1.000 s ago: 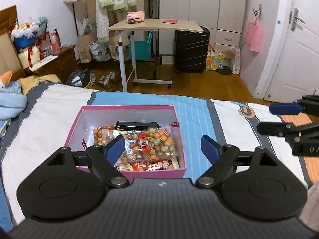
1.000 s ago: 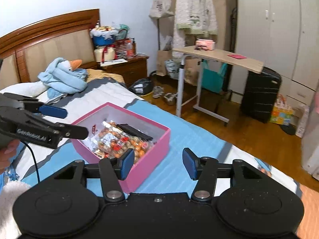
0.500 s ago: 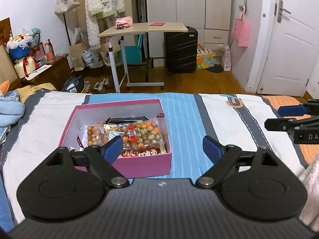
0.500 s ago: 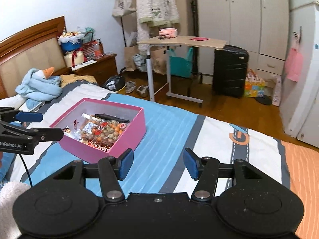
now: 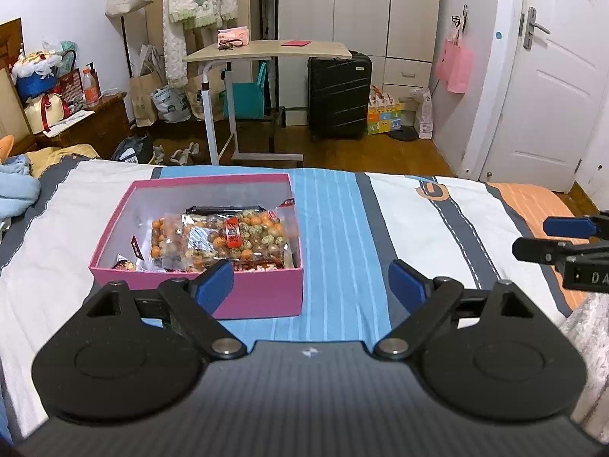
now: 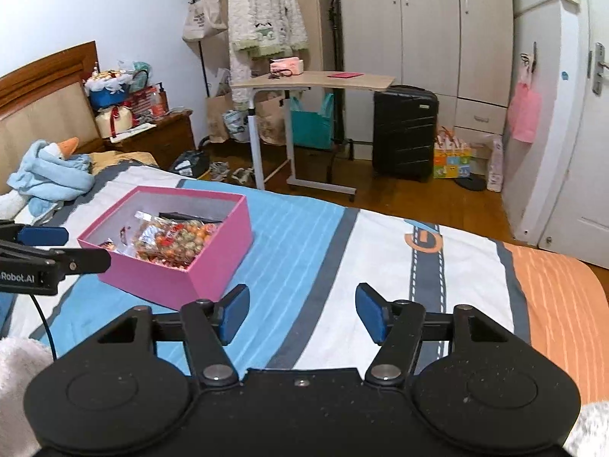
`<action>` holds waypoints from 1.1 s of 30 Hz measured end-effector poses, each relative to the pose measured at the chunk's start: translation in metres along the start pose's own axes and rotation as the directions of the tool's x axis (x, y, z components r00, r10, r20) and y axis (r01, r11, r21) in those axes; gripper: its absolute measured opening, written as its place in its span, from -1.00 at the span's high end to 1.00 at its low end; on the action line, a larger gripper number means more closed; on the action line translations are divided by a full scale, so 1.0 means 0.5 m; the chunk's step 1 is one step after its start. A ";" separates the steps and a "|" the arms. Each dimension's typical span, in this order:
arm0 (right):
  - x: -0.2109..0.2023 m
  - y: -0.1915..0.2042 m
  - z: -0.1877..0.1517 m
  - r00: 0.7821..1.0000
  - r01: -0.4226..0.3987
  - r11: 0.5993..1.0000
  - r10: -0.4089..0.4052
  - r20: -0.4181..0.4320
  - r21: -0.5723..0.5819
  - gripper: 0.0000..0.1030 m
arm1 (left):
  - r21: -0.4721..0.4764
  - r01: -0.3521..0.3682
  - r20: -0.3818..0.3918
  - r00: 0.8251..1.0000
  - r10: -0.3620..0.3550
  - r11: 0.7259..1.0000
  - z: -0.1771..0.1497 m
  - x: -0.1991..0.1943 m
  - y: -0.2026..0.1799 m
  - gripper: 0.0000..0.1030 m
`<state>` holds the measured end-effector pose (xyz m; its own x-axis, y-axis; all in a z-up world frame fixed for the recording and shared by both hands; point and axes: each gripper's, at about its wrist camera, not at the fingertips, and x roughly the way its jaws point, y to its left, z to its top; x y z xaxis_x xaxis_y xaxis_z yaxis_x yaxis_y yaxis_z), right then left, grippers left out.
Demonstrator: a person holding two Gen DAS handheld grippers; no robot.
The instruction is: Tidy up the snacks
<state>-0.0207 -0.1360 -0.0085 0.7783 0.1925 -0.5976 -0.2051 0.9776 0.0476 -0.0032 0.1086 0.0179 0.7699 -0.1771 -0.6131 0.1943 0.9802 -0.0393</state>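
The bed (image 5: 399,205) fills the near half of the room, its striped cover bare apart from the box (image 5: 262,297), which sits on the blue band toward the headboard side. The box is open and already holds the snacks (image 5: 224,242): a clear bag of coloured nuts on top, a dark packet behind it, red wrappers beneath.

Both grippers have drawn back from the box over the last second; a moment ago they hung almost over its rim, and now they sit lower and farther off. The left gripper (image 5: 310,285) is just short of the box's near wall, fingers spread and empty. The right gripper (image 6: 302,310) is well to the side of the box over bare cover, fingers likewise spread and holding nothing.

No loose snack shows on the bed around the box, so I'd judge the sorting finished or nearly so, and this retreat the closing move.
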 end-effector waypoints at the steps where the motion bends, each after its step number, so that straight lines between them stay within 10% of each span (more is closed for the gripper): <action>1: -0.001 0.000 -0.006 1.000 0.006 1.000 -0.006 0.000 -0.001 -0.31 | 0.001 0.004 0.000 1.000 -0.004 1.000 0.000 -0.001 -0.001 -0.72; 8: -0.010 0.010 -0.035 0.999 0.043 0.999 -0.044 0.030 0.029 -0.84 | 0.000 0.004 -0.009 1.000 -0.004 1.000 -0.031 0.011 -0.011 -0.77; 33: 0.002 0.044 -0.058 0.973 0.229 0.967 -0.230 -0.002 0.108 -0.86 | 0.018 -0.015 0.034 0.999 0.014 1.000 -0.057 0.021 -0.023 -1.00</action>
<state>-0.0414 -0.1167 -0.0313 0.8032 -0.0381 -0.5945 0.0443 0.9990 -0.0042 -0.0145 0.0980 -0.0106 0.7925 -0.1662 -0.5868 0.1940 0.9809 -0.0157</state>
